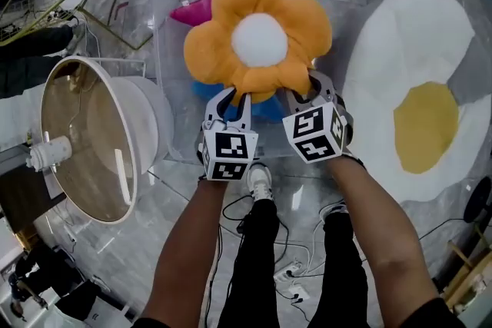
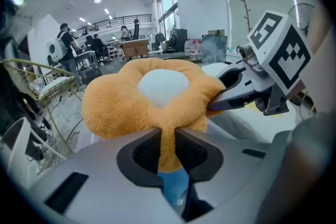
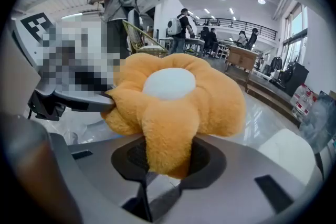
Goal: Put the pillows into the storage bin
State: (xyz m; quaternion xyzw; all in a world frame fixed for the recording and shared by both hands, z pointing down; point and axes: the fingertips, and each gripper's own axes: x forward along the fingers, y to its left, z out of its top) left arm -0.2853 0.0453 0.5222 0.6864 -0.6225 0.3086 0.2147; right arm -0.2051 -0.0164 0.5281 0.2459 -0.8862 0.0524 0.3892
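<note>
The orange flower-shaped plush pillow with a round white centre (image 1: 257, 38) is held in the air in the upper middle of the head view, above the clear plastic storage bin (image 1: 163, 34). A pink star-shaped pillow (image 1: 201, 2) and a blue soft thing (image 1: 265, 110) already lie in the bin. The main risk, as I judge it, is the thin hold: each claw pinches only one petal at the lower edge, so the bulky, soft body hangs beyond the jaws and a petal could slide out. If one side lets go before the other, the pillow may swing and fall on the bin's rim, or sit on top of the other pillows and roll to the marble floor. The left gripper (image 1: 234, 102) is clamped on the lower-left petal and the right gripper (image 1: 304, 92) on the lower-right petal, with the plush squeezed between the pads in both gripper views. The flower lies just above and ahead of both claws. A large fried-egg-shaped cushion (image 1: 415, 88) lies at the right of the frame.
</note>
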